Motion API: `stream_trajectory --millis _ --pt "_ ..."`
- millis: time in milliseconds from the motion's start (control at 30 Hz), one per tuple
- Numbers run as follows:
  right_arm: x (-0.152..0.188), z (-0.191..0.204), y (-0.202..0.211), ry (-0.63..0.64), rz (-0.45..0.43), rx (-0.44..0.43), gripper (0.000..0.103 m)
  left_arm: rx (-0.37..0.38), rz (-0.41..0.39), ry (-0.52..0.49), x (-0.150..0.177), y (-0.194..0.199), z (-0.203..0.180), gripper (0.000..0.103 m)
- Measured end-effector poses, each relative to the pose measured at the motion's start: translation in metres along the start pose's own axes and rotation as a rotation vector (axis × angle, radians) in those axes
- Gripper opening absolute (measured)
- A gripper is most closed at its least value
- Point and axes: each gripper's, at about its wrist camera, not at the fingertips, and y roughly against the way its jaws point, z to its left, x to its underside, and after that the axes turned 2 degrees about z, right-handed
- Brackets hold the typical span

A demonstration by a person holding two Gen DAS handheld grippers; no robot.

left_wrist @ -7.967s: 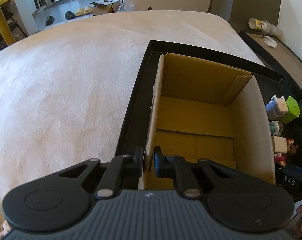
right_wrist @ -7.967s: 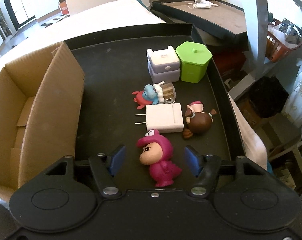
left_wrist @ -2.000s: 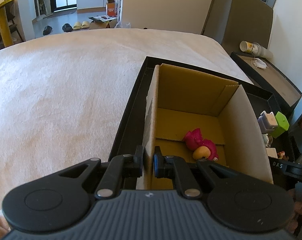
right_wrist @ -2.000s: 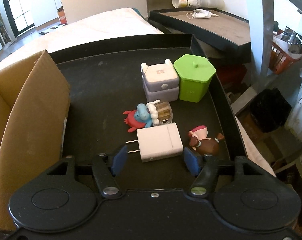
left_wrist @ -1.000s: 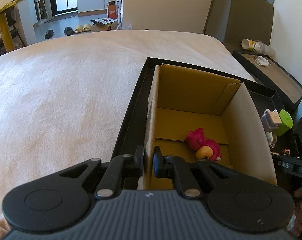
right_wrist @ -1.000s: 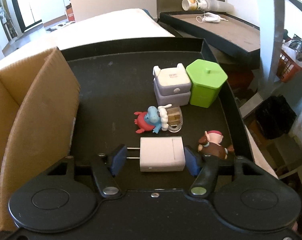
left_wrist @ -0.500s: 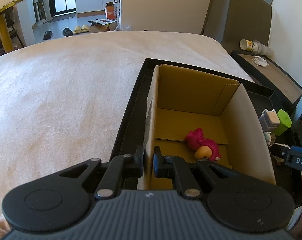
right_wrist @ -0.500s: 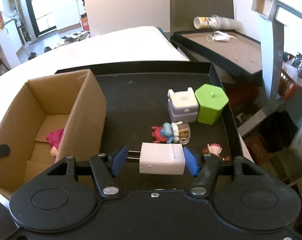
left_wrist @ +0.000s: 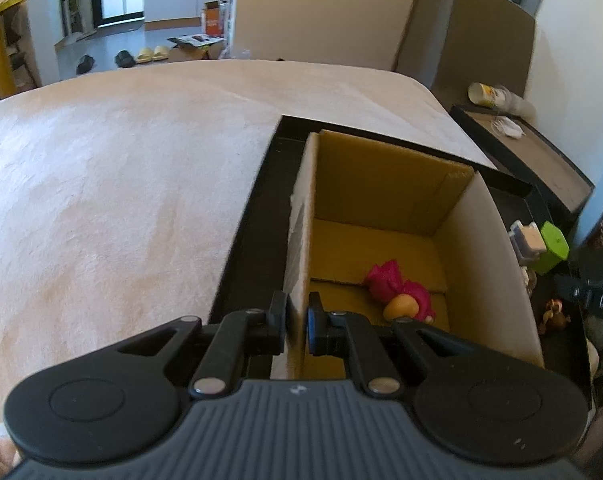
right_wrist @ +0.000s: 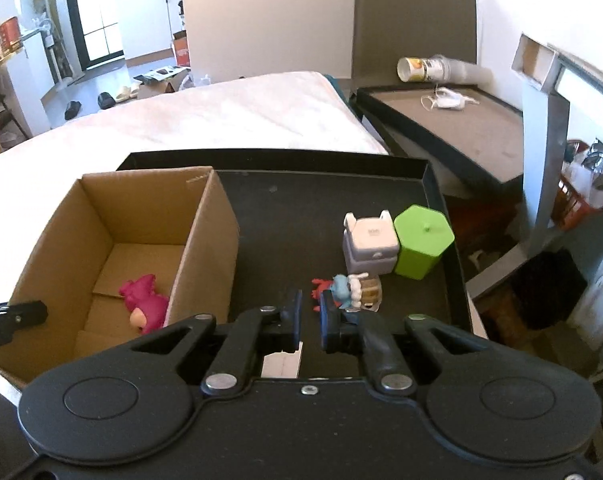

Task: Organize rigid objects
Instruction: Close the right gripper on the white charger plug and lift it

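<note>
My left gripper [left_wrist: 297, 316] is shut on the near left wall of the open cardboard box [left_wrist: 493, 264], which stands in the black tray [right_wrist: 301, 216]. A pink figurine [right_wrist: 145, 300] lies on the box floor. My right gripper [right_wrist: 310, 316] hovers above the tray just right of the box, its jaws closing to shut with nothing between the pads. Part of the white charger [right_wrist: 283, 360] shows below, under the left finger's linkage and free of the pads. Further out stand a white-grey cube toy [right_wrist: 369, 244], a green hexagonal pot [right_wrist: 421, 244] and a blue-and-red figurine [right_wrist: 337, 286].
A brown figurine [left_wrist: 555, 316] lies at the tray's right side. The tray sits on a bed with a cream blanket [left_wrist: 121, 184]. A second dark tray [right_wrist: 461, 120] holding a paper cup and a mask lies beyond, with clutter on the floor to the right.
The right gripper rose. The white charger that sat between its wide jaws is out of them and the jaws have closed. The left gripper still grips the box wall.
</note>
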Motion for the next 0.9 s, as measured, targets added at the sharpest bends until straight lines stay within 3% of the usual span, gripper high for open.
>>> stream_trajectory --millis 167,300,533,667,900 --pt "0.008 -0.009 -0.01 -0.061 0.052 -0.024 0.016 -0.005 -0.004 0.043 -0.002 0.003 0.006 0.01" --pt "0.017 -0.019 -0.015 -0.11 0.082 -0.038 0.04 -0.017 -0.007 0.037 -0.002 0.003 0.003 0.01" --pt "0.028 -0.032 -0.023 -0.171 0.126 -0.047 0.064 -0.025 -0.007 0.034 -0.001 0.002 0.001 0.01" --pt "0.028 -0.022 -0.031 -0.143 0.14 -0.051 0.078 -0.02 -0.006 0.041 -0.002 0.002 0.004 0.01" --pt "0.025 -0.011 -0.046 -0.141 0.159 -0.071 0.078 -0.026 -0.008 0.063 -0.002 0.002 0.008 0.01"
